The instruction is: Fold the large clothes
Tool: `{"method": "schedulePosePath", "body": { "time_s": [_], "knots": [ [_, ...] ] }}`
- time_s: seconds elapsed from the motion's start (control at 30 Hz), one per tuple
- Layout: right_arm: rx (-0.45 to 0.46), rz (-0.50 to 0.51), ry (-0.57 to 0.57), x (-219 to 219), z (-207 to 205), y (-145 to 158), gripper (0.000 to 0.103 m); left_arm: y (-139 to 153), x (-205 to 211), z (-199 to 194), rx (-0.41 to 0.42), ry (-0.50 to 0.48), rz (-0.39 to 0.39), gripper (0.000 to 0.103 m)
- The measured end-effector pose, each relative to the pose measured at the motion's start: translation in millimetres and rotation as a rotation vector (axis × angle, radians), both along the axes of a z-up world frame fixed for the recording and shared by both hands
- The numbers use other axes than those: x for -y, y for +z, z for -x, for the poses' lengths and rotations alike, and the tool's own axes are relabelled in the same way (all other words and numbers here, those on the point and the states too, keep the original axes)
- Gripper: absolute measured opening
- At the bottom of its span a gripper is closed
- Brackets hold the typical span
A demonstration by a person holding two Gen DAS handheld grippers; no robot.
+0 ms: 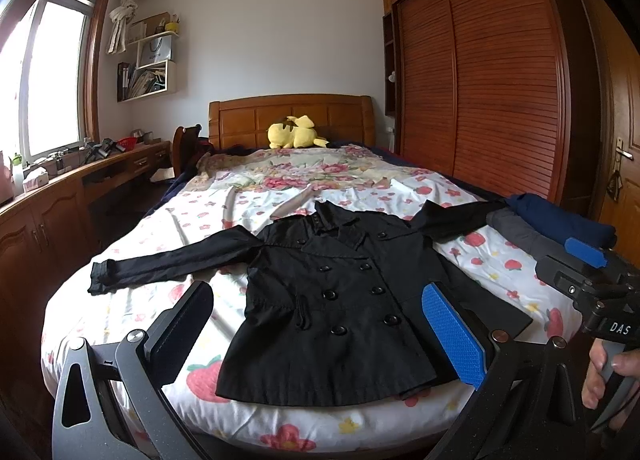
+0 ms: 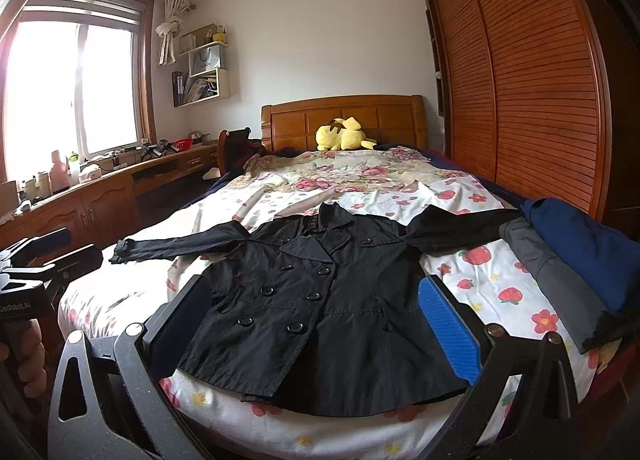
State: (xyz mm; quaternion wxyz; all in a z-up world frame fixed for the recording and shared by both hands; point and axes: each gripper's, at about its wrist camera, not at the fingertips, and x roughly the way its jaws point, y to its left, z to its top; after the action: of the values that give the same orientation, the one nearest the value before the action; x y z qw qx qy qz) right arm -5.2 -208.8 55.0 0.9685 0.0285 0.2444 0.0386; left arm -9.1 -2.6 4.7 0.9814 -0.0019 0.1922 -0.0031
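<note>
Left tongs (image 1: 320, 336) spread wide apart, empty, held above the foot of the bed (image 1: 132, 312); right tongs (image 2: 316, 334) likewise gaping, gripping nothing; a hand (image 1: 604, 376) wraps the right tool's handle at the edge of the left view. Black coat (image 2: 320, 300) lies flat, front up, buttoned, hem toward the cameras, on the strawberry-print sheet; both sleeves stretched sideways. Folded grey garment (image 2: 560, 284) and navy garment (image 2: 588, 248) stacked along the right bed edge, touching the right sleeve's cuff. Farther: floral quilt (image 1: 304, 168); yellow plush toy (image 1: 294, 134) against the wooden headboard (image 1: 288, 112); slatted wardrobe (image 1: 488, 72) to the right.
</note>
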Motion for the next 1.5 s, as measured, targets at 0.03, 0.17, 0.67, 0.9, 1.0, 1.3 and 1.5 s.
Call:
{"method": "schedulePosePath", "body": {
  "time_s": [0.03, 0.17, 0.67, 0.9, 1.0, 1.3, 1.5],
  "knots": [
    [0.0, 0.0, 0.001, -0.2, -0.3, -0.3, 0.103, 0.2, 0.0, -0.1, 0.0, 0.0, 0.0, 0.103],
    [0.002, 0.001, 0.003, -5.2, 2.4, 3.0, 0.103, 0.0, -0.3, -0.5, 0.0, 0.001, 0.0, 0.103],
    [-0.002, -0.002, 0.004, -6.8, 3.7, 2.7, 0.103, -2.4, -0.9, -1.6, -0.01, 0.003, 0.001, 0.103],
    [-0.005, -0.004, 0.004, -8.1, 3.6, 0.5, 0.103, -3.1, -0.9, -2.1, -0.014, 0.003, 0.002, 0.103],
    [-0.005, -0.004, 0.004, -9.5, 4.5, 1.0, 0.103, -3.0, -1.0, -2.3, -0.014, 0.003, 0.001, 0.103],
    [-0.006, -0.006, 0.005, -8.0, 3.4, 0.6, 0.103, -2.8, -1.4, -2.7, -0.014, 0.003, 0.004, 0.103],
    [-0.006, -0.006, 0.005, -9.1, 3.8, 1.4, 0.103, -2.0, -1.6, -1.1, -0.008, 0.001, 0.005, 0.103]
  ]
}}
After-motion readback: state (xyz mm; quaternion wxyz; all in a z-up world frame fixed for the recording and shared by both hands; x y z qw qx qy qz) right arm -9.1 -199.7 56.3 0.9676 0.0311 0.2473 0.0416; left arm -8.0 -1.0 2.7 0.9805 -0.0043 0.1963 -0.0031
